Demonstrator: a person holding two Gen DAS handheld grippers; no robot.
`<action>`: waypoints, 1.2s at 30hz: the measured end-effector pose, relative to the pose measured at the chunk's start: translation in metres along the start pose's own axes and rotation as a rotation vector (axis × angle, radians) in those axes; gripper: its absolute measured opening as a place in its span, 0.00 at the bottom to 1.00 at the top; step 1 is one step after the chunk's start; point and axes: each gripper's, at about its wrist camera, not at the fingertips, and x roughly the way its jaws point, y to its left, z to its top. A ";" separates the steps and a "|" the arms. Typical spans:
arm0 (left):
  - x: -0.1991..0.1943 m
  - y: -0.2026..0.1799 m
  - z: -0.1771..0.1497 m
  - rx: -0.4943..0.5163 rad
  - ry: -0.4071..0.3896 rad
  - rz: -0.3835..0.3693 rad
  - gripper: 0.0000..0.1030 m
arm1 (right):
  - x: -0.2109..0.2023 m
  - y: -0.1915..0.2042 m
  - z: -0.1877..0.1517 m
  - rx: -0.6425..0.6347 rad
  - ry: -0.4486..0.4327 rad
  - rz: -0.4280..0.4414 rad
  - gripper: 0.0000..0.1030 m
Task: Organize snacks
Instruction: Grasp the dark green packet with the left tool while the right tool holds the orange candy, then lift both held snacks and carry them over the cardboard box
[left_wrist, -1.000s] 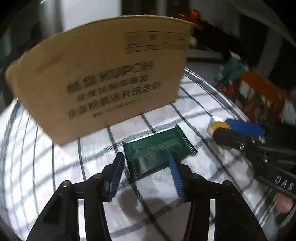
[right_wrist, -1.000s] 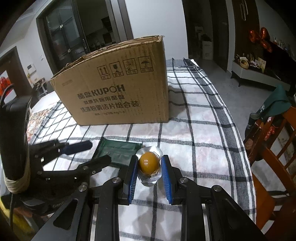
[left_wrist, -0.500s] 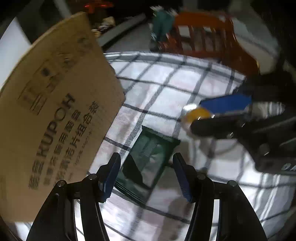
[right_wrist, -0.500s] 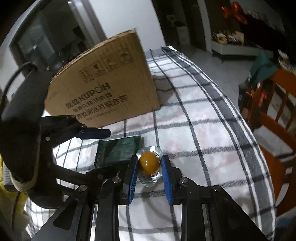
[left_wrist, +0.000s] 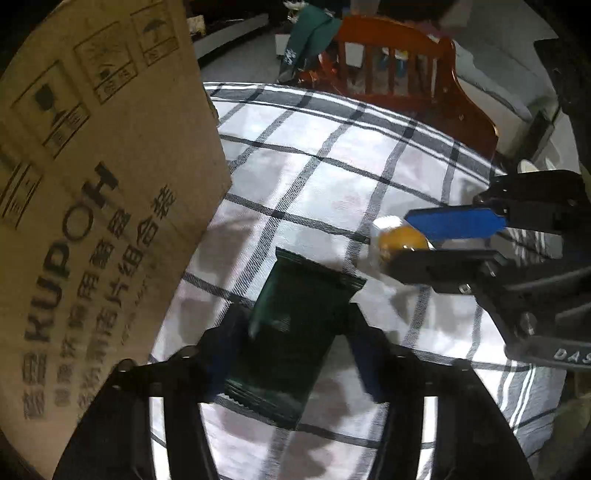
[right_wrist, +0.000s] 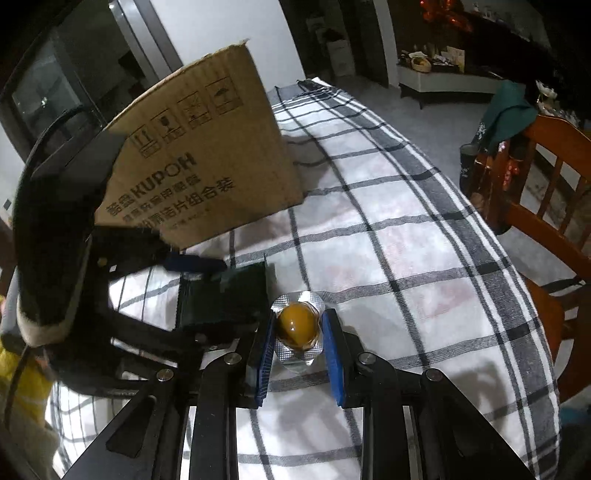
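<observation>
A brown printed cardboard box (right_wrist: 199, 177) is stood at the far left of the checked-cloth surface (right_wrist: 406, 258). Nearer, the left gripper (left_wrist: 291, 347) is seen closing around a flat dark green foil packet (left_wrist: 295, 317). Just right, a foil-backed amber blister snack (right_wrist: 297, 325) is clamped between the right gripper (right_wrist: 298, 345) fingers.

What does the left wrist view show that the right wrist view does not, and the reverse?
Only the left wrist view shows the far short end of the green packet, serrated, and the left gripper closing astride it. Only the right wrist view shows the egg pack clamped in the right gripper, a dark glass door and a low cabinet. Both show the cardboard box, checked tablecloth and wooden chair.
</observation>
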 end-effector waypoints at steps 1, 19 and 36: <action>-0.002 -0.004 -0.003 0.001 -0.008 0.014 0.50 | -0.001 -0.001 0.000 0.000 -0.004 0.005 0.26; -0.074 -0.019 -0.053 -0.552 -0.225 0.256 0.49 | -0.037 0.004 0.000 -0.081 -0.084 0.060 0.26; -0.175 -0.017 -0.053 -0.700 -0.473 0.527 0.49 | -0.090 0.051 0.053 -0.294 -0.252 0.209 0.26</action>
